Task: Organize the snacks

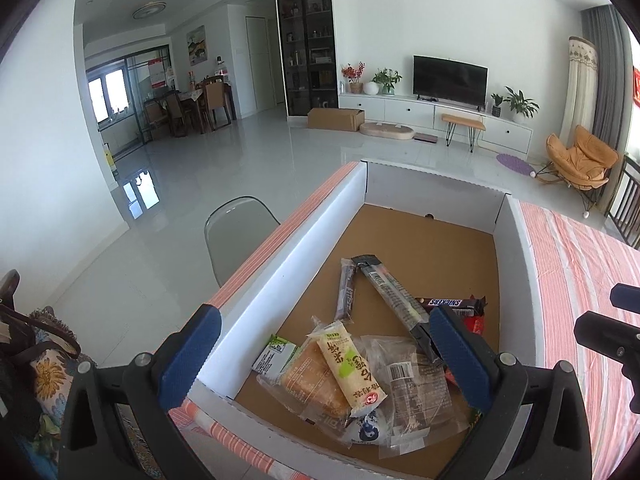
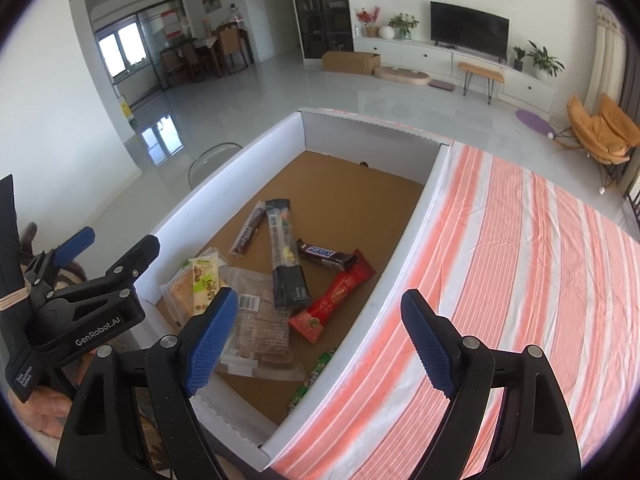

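A white-walled cardboard box (image 1: 280, 280) (image 2: 404, 248) on the striped table holds a pile of snacks: a Snickers bar (image 1: 448, 304) (image 2: 324, 255), a long black stick pack (image 1: 396, 300) (image 2: 286, 256), a thin dark stick (image 1: 346, 290) (image 2: 250, 232), a red pack (image 2: 332, 300), a yellow-green pack (image 1: 352, 368) (image 2: 204, 284), clear-wrapped cakes (image 1: 416, 380) (image 2: 260, 328). My left gripper (image 1: 324, 360) is open and empty above the box's near end. My right gripper (image 2: 316, 344) is open and empty over the box's right wall.
The striped orange-white tablecloth (image 2: 520, 280) spreads to the right of the box. A grey chair (image 1: 236, 228) stands beyond the table's left edge. The left gripper's body (image 2: 80, 300) shows at the left of the right wrist view.
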Tool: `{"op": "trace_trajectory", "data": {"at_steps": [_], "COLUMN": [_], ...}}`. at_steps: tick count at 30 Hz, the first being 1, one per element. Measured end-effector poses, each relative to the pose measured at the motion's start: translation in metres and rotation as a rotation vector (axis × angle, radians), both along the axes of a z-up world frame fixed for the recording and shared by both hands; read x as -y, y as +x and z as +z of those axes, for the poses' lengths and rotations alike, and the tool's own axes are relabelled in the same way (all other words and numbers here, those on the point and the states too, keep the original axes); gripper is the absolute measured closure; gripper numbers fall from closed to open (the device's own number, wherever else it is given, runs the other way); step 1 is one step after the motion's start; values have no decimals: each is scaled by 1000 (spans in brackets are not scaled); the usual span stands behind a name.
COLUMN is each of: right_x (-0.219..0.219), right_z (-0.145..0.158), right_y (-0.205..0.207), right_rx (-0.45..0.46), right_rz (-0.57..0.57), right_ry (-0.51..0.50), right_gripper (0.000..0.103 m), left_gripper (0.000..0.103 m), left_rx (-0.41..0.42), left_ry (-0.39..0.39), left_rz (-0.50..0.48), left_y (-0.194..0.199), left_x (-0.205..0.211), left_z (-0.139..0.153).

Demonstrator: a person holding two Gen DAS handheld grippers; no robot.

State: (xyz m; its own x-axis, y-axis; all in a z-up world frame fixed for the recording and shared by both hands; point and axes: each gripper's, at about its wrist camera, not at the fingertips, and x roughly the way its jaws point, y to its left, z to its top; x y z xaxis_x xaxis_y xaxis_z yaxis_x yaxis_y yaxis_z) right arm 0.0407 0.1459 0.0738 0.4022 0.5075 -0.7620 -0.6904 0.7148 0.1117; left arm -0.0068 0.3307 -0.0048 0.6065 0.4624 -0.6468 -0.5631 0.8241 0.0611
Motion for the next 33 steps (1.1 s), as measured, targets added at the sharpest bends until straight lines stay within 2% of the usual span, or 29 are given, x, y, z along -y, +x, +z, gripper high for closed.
{"op": "trace_trajectory", "data": {"at_steps": [10, 14, 16, 22, 27, 33], "right_x": [-9, -14, -16, -18, -18, -21], "right_z": [-4, -6, -5, -3, -4, -3], "right_y": [-5, -6, -8, -12, -10, -10], "right_rx": [19, 18, 20, 41, 38, 45], "right_rz": [7, 18, 23, 33, 20, 24], "right_ry": [-46, -54, -55, -63, -62, -69], "right_gripper": [17, 17, 17, 17, 17, 17], "left_gripper": [0, 0, 0, 0, 0, 0], "left_rx": [-41, -95, -92, -96, -73, -73], "left_ry": [2, -17, -37, -10, -57, -47], "left_rz": [-13, 11, 16, 2, -30, -22], "left_y": [2, 6, 6, 6, 4, 3], "left_x": [-3, -9, -14, -9, -8, -4], "left_z": [4, -1, -3, -4, 1, 6]}}
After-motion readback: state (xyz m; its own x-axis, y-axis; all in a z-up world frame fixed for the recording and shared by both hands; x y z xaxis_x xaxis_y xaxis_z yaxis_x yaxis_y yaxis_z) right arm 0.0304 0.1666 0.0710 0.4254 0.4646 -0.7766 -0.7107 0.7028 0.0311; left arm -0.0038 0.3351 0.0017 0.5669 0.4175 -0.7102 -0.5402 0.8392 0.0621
